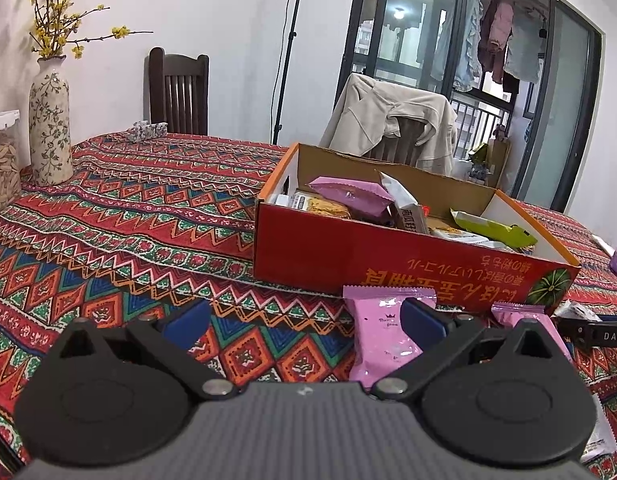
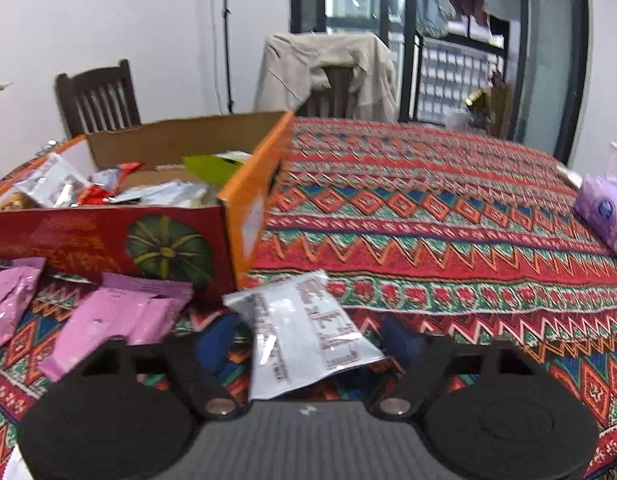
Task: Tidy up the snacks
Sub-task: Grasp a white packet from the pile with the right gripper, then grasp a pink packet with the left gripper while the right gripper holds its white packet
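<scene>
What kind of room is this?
Probably a home dining room: a table under a patterned tablecloth, wooden chairs, a flower vase, and laundry hanging on the balcony.

Two pink snack packets, one white packet, one box, two chairs.

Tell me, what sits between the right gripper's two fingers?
A white snack packet, lying on the tablecloth between the right gripper fingers, in the right wrist view.
</scene>
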